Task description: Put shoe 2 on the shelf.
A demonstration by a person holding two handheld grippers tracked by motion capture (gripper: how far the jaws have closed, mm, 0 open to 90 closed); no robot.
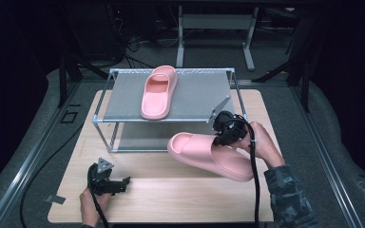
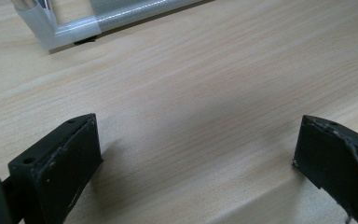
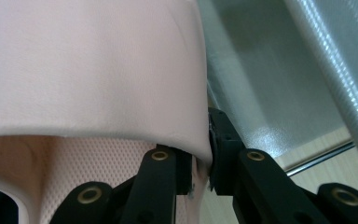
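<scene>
Pinching the held slipper [image 1: 209,154] by its strap edge, the right gripper [image 1: 225,128] sits just beside the shelf rack [image 1: 190,97], slipper's long axis slanting toward the person; the left gripper [image 1: 109,183] rests wide open, empty, well apart.

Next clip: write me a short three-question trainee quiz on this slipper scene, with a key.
1. True or false: the left gripper holds a slipper.
2. Where does the free slipper lie? A) on the rack's top shelf B) on the table C) under the rack
3. Fill in: the right gripper is shut on the held slipper's ____.

Key: 1 false, its jaws stand open over bare table. 2 A. 3 strap, pinched at its edge between the jaws.
</scene>
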